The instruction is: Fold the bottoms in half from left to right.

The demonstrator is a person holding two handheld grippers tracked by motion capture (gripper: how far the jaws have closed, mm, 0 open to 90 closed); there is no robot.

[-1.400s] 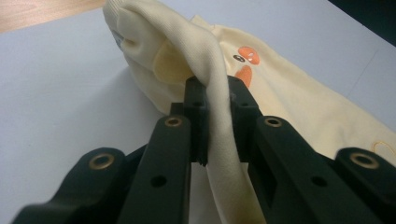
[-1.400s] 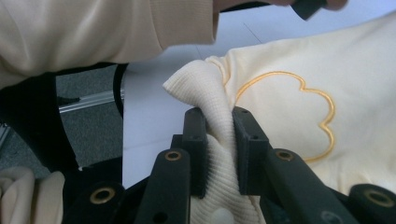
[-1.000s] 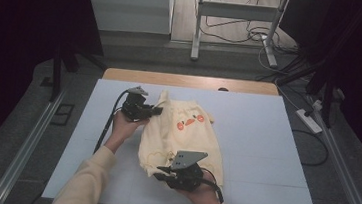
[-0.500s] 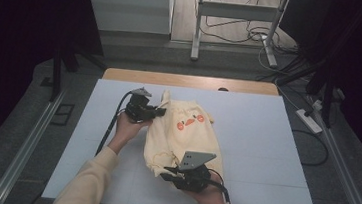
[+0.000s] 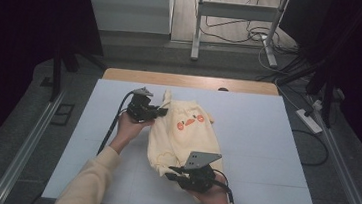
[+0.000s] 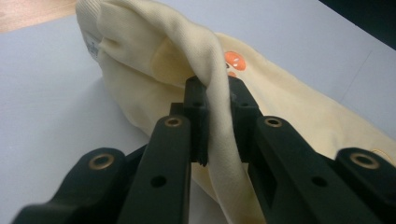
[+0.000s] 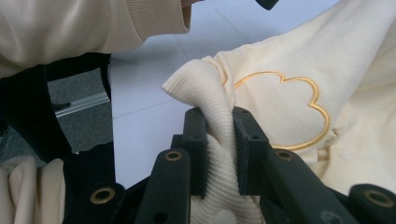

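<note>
1. Left tongs (image 6: 217, 121) were clamped on a fold of the cream sweatshirt (image 5: 186, 132), near its collar end.
2. Right tongs (image 7: 219, 154) were pinched on the ribbed hem (image 7: 205, 93), just beside the outlined cloud patch (image 7: 280, 112).
3. Between the two tongs the garment lay bunched on the white tabletop (image 5: 275, 141), orange print (image 5: 189, 123) facing up.
4. Judgement: both grips made; spreading or folding not yet done, cloth not flat.
</note>
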